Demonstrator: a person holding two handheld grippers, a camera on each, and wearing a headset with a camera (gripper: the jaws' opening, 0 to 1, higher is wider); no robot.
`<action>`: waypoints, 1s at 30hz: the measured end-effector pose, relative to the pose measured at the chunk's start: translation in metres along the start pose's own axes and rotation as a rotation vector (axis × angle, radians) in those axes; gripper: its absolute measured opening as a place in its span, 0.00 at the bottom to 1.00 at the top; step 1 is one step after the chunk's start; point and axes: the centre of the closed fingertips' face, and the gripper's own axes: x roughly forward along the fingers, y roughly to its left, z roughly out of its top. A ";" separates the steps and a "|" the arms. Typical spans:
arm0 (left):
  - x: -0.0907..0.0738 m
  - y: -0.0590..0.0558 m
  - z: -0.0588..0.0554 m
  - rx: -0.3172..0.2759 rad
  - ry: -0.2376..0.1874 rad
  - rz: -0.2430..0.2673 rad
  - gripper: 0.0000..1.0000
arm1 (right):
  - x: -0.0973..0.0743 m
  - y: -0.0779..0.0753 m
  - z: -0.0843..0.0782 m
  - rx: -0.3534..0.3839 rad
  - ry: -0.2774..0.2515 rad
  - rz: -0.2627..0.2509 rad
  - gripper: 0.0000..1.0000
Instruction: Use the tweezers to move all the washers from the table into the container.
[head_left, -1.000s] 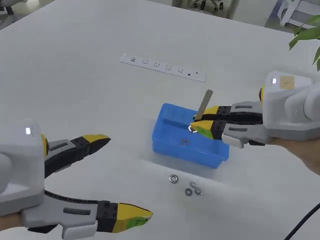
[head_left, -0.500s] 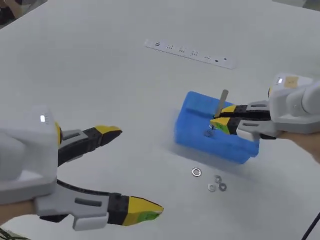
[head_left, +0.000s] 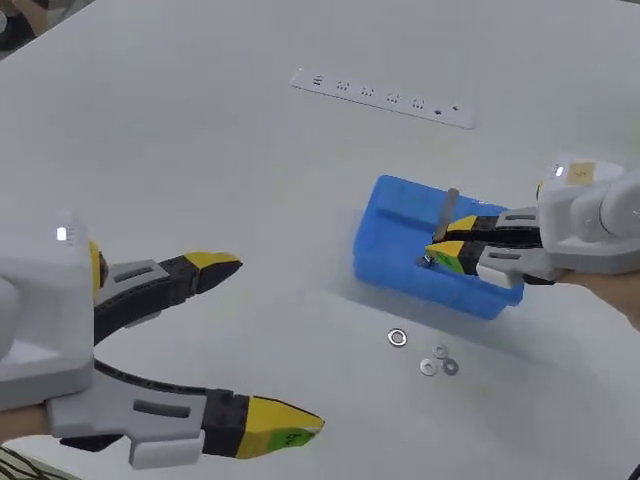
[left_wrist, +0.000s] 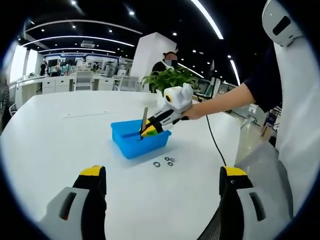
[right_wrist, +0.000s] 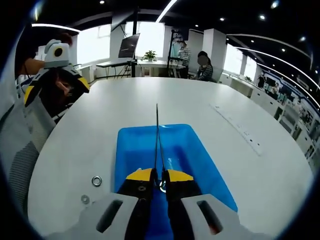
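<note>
The blue container (head_left: 400, 212) sits right of the table's middle. My right gripper (head_left: 450, 256) hovers over its near side, shut on the metal tweezers (head_left: 447, 212), which stick up and away from the jaws. A small metal ring (head_left: 427, 261) shows right at the jaw tips. In the right gripper view the tweezers (right_wrist: 157, 134) run forward from the right gripper (right_wrist: 160, 176) above the container (right_wrist: 180, 145). Several washers (head_left: 398, 338) lie on the table just in front of the container. My left gripper (head_left: 262, 345) is open at the near left, with nothing between its fingers (left_wrist: 92, 175).
A white power strip (head_left: 385, 98) lies at the far side of the table. The white tabletop (head_left: 200, 150) stretches wide around the container. People and a potted plant (left_wrist: 167, 79) stand in the room beyond the table.
The head camera has shifted. My right gripper has sunk a little lower over the container with the tweezers, which now lean flatter. The left gripper stays open in the same place.
</note>
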 end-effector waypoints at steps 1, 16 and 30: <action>0.000 -0.001 0.000 0.000 -0.002 0.000 0.99 | -0.001 0.000 0.000 0.005 -0.002 -0.002 0.10; 0.006 0.004 0.005 0.003 0.000 -0.002 0.99 | -0.008 0.004 0.012 0.024 -0.050 0.009 0.08; 0.059 0.026 0.043 0.136 -0.018 -0.093 0.84 | -0.014 0.006 0.021 0.014 -0.079 0.025 0.07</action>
